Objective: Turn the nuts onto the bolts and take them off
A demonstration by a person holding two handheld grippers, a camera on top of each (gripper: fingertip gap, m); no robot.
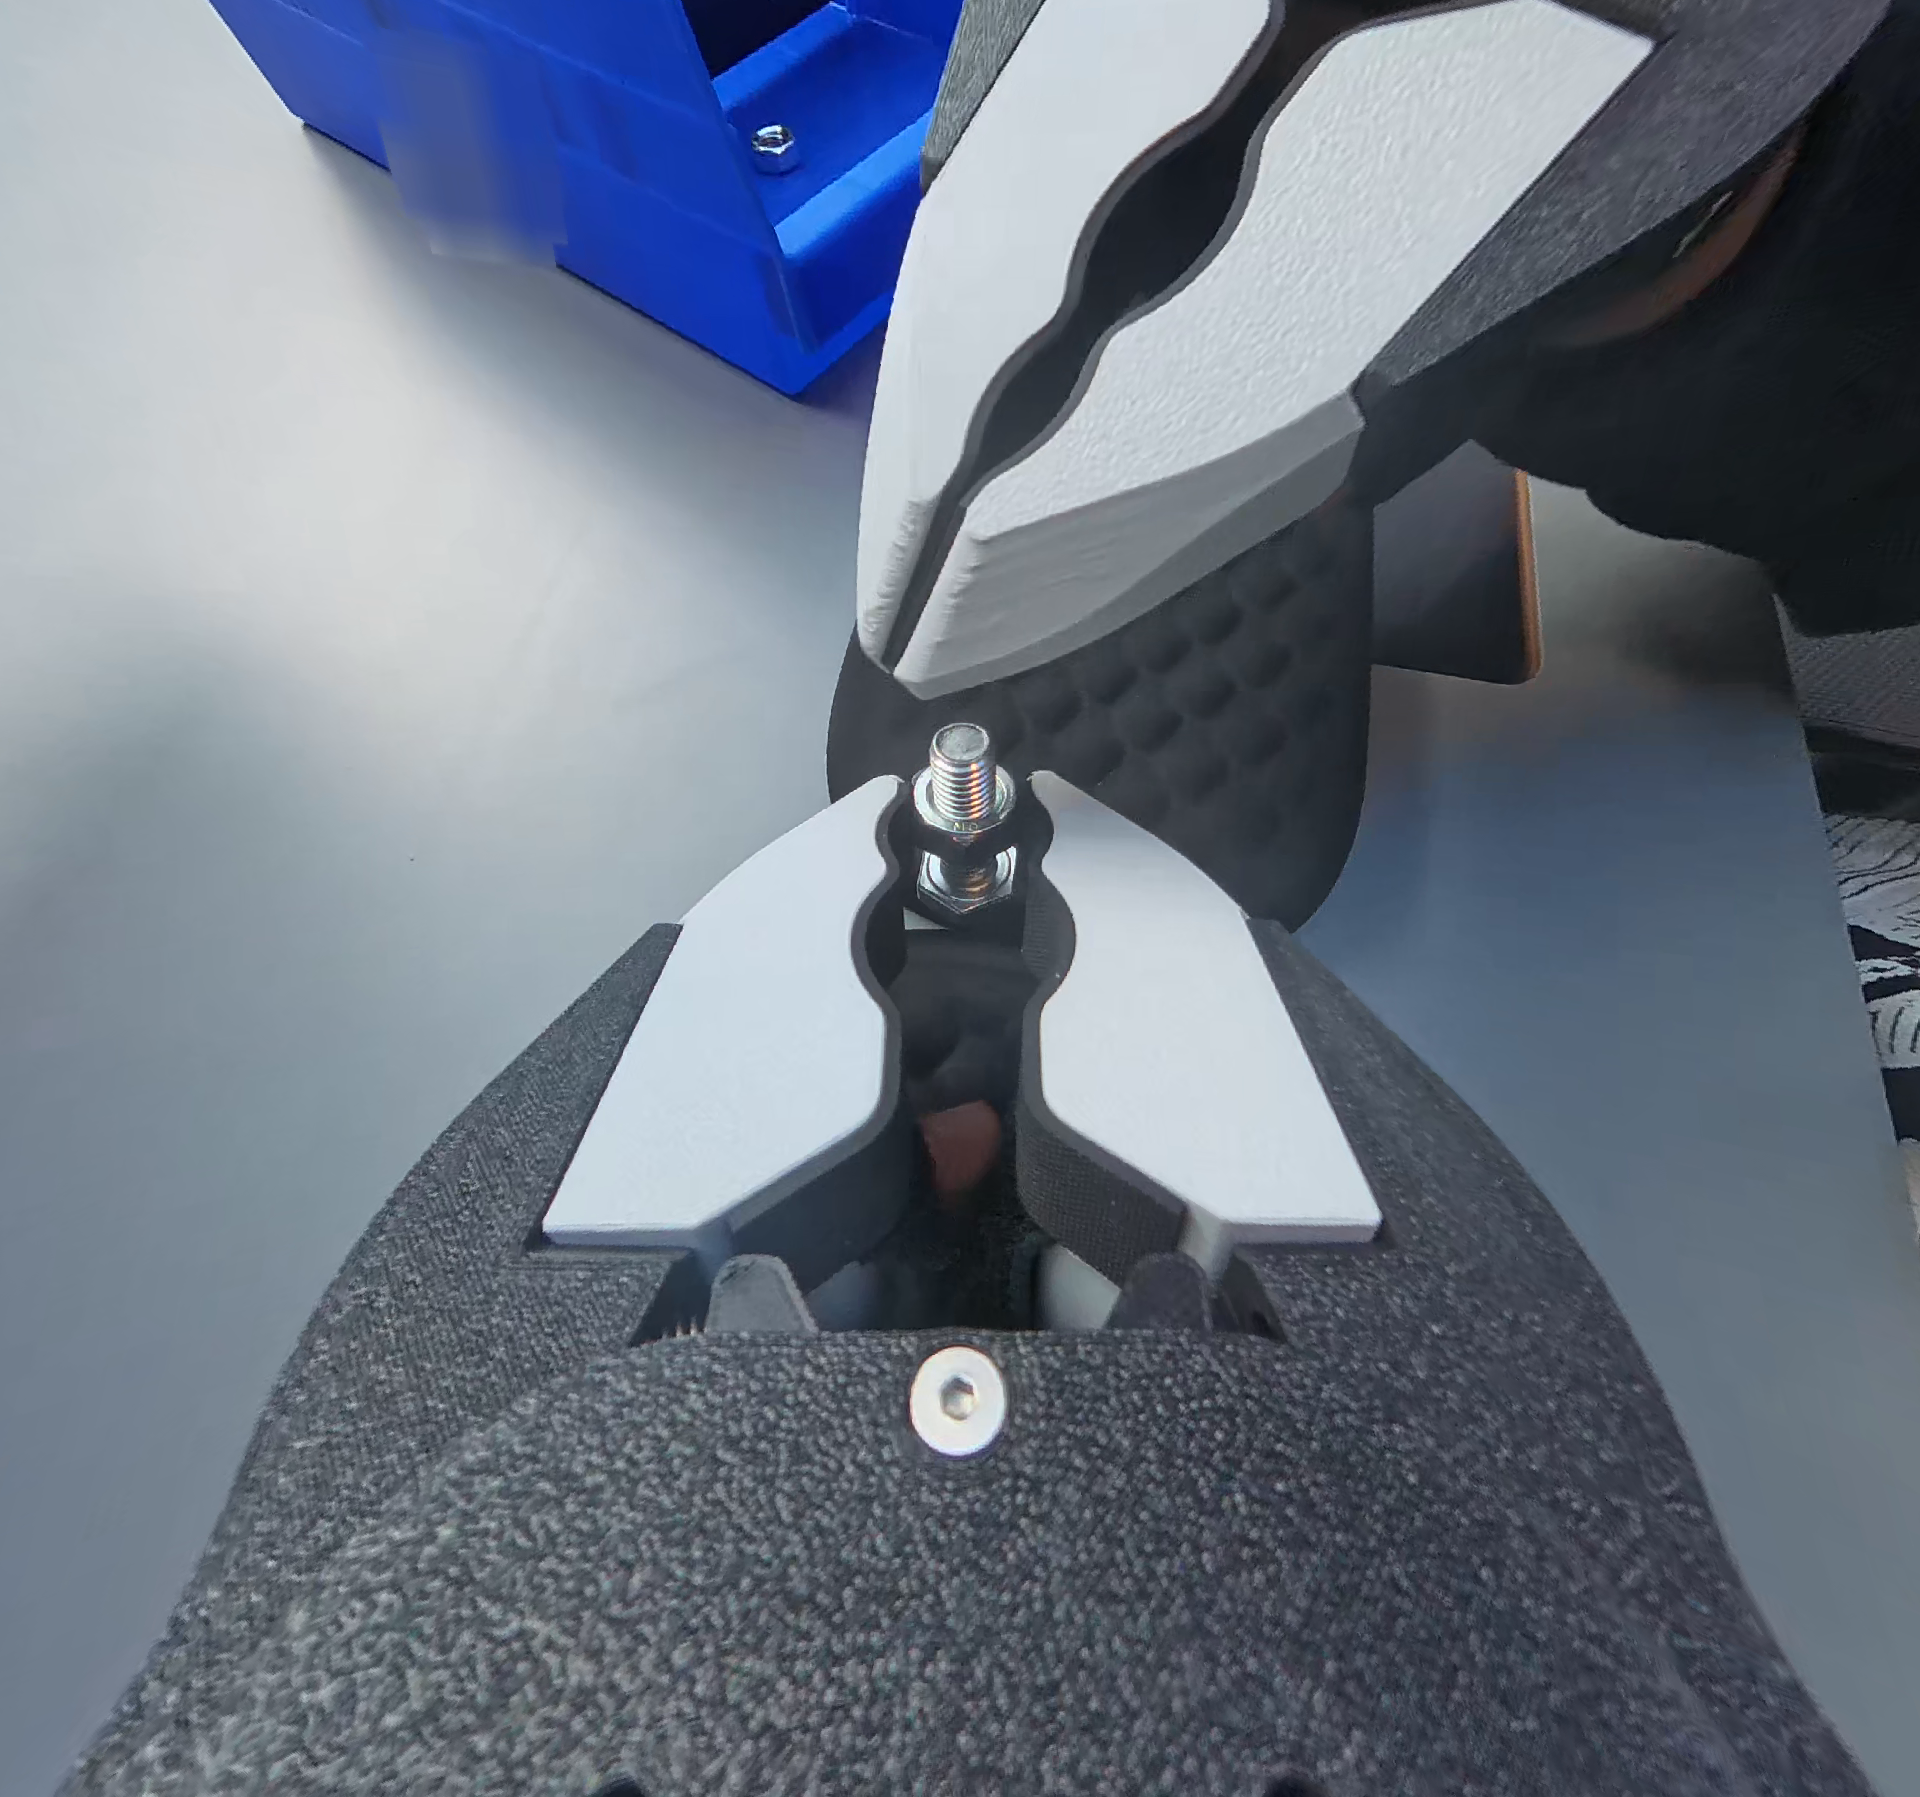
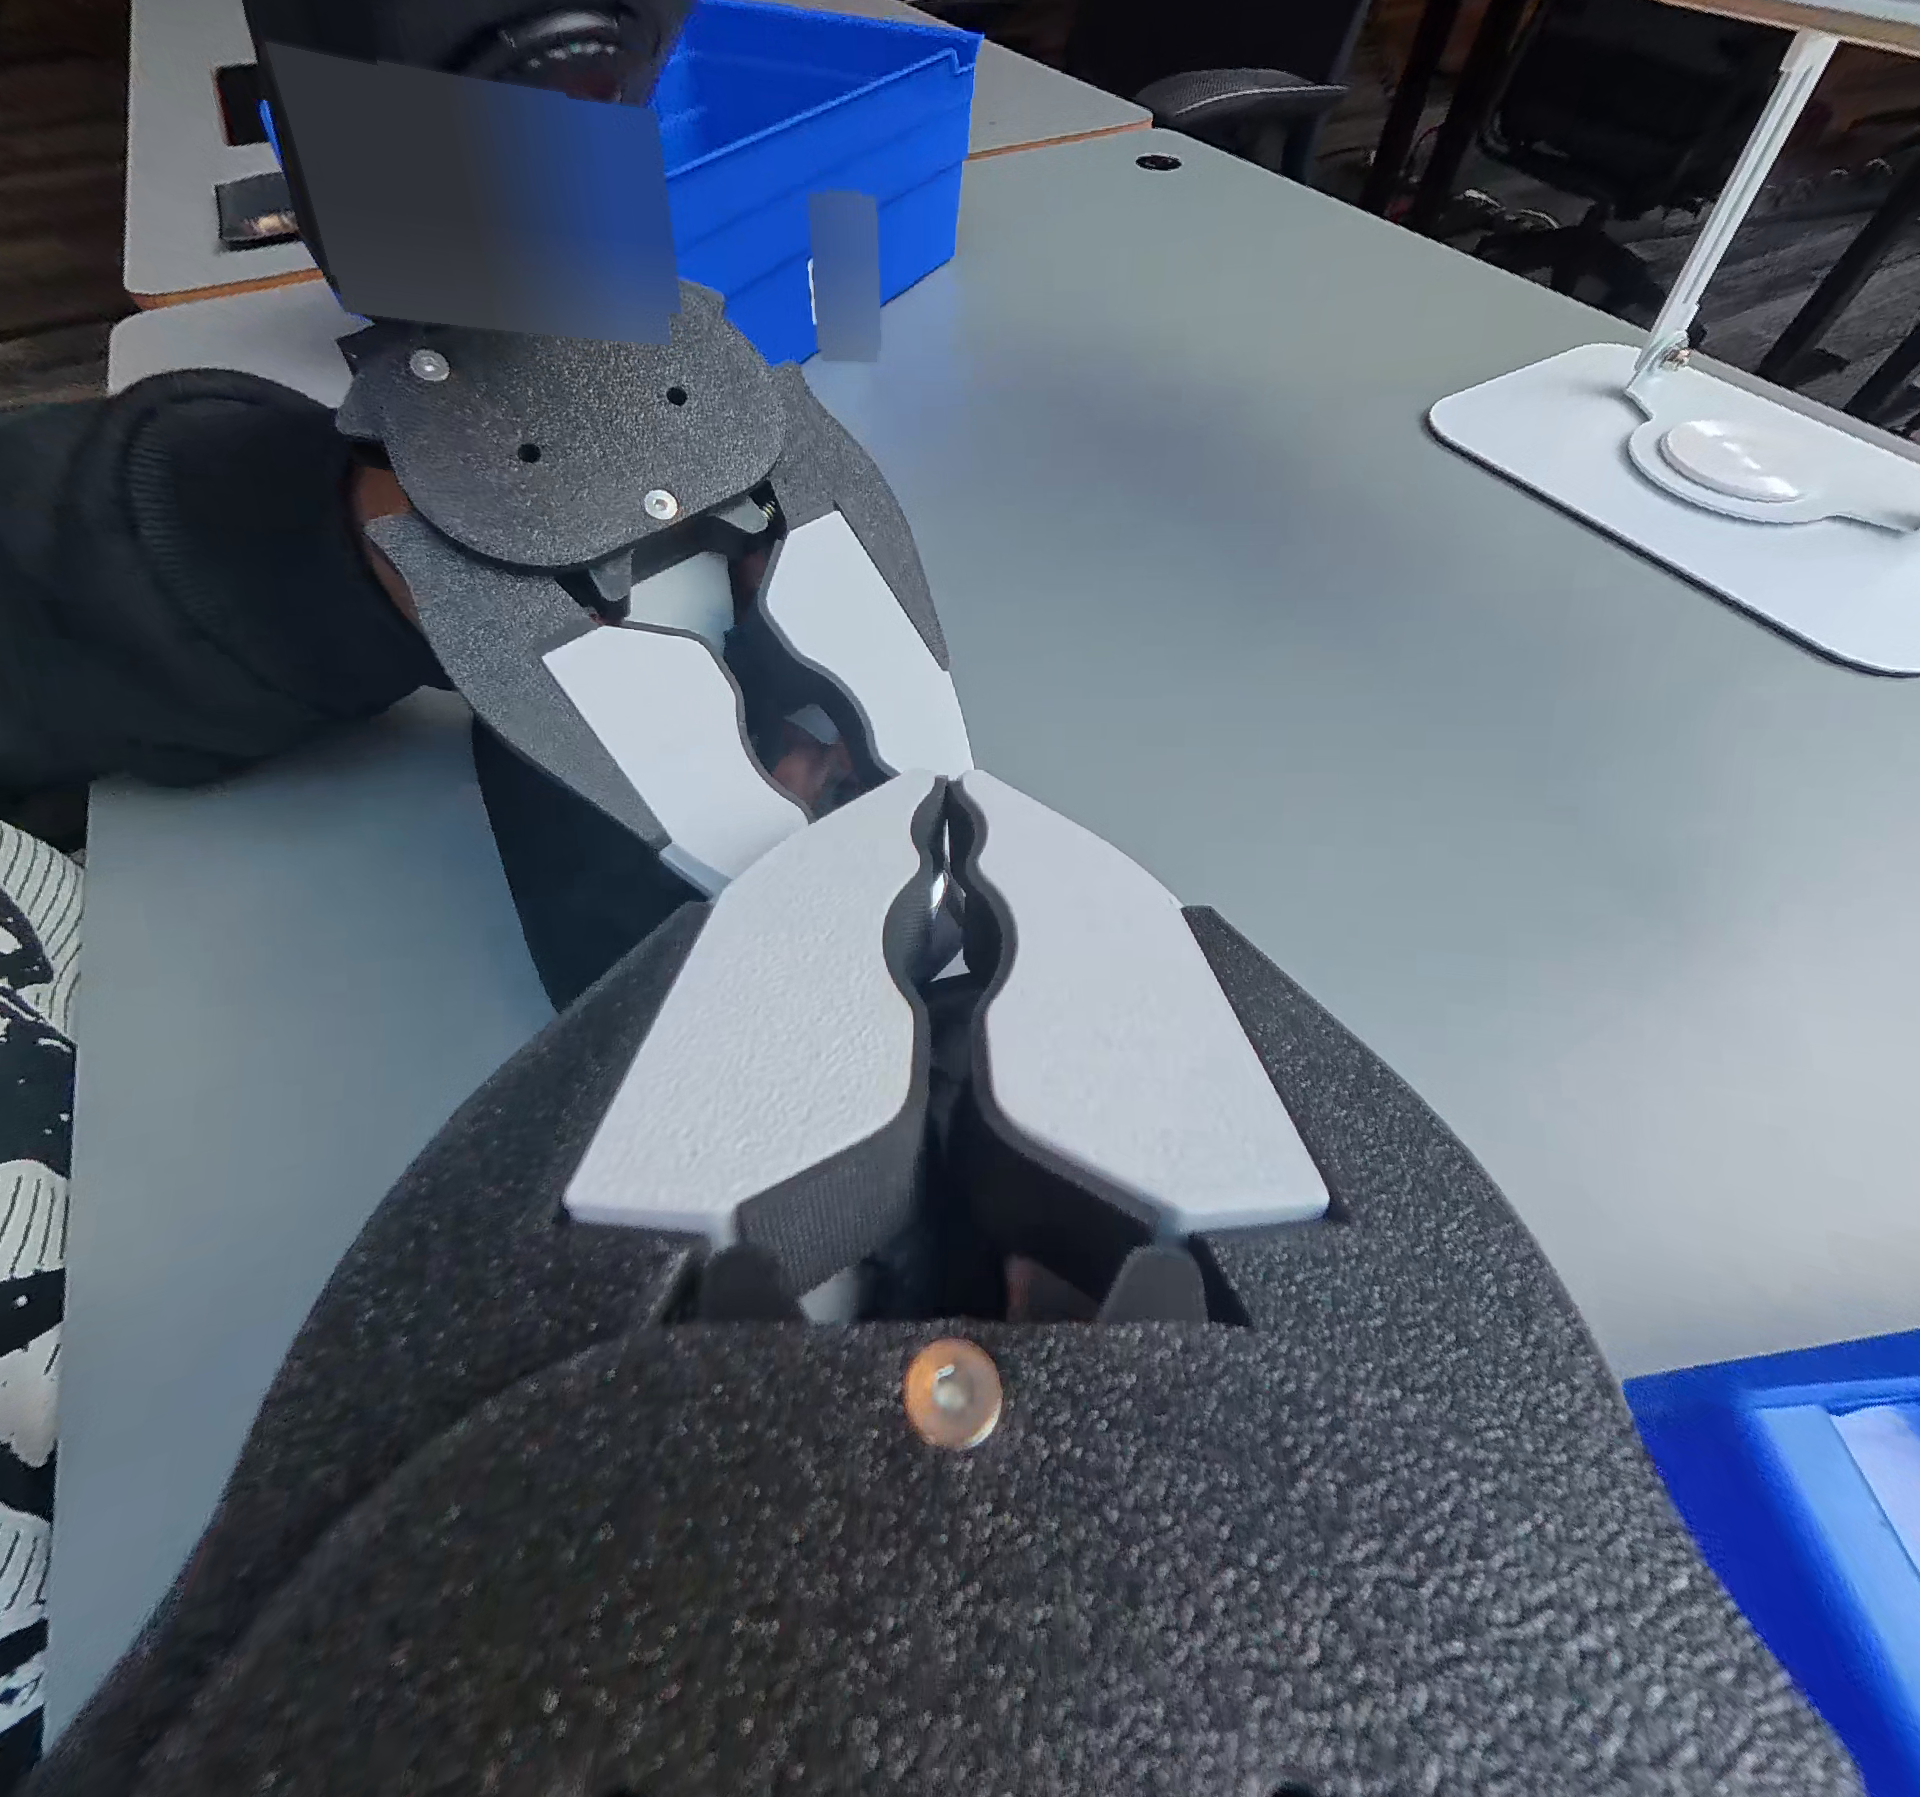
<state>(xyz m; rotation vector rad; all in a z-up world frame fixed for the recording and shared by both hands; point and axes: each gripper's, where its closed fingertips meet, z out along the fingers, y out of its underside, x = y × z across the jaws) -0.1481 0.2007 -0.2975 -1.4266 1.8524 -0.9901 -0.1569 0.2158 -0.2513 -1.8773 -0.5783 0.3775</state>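
Observation:
In the left wrist view my left gripper (image 1: 964,789) is shut on a silver bolt (image 1: 961,760), whose threaded end sticks out past the fingertips. A nut (image 1: 961,817) sits on the thread between the tips, and a second hex piece (image 1: 961,900) sits lower in the grasp. My right gripper (image 1: 891,651) comes in from the upper right, shut, with its tips just above the bolt's end and not touching it. In the right wrist view my right gripper (image 2: 951,793) is shut and covers the left gripper's fingers (image 2: 665,739) at their tips. The bolt is mostly hidden there.
A blue bin (image 1: 623,137) stands at the back left with one loose nut (image 1: 774,149) in it; it also shows in the right wrist view (image 2: 831,158). Another blue bin (image 2: 1787,1498) is at the lower right. A white stand (image 2: 1662,490) sits on the grey table (image 2: 1247,604). My hands' fingertips stand some 5 centimetres from each other.

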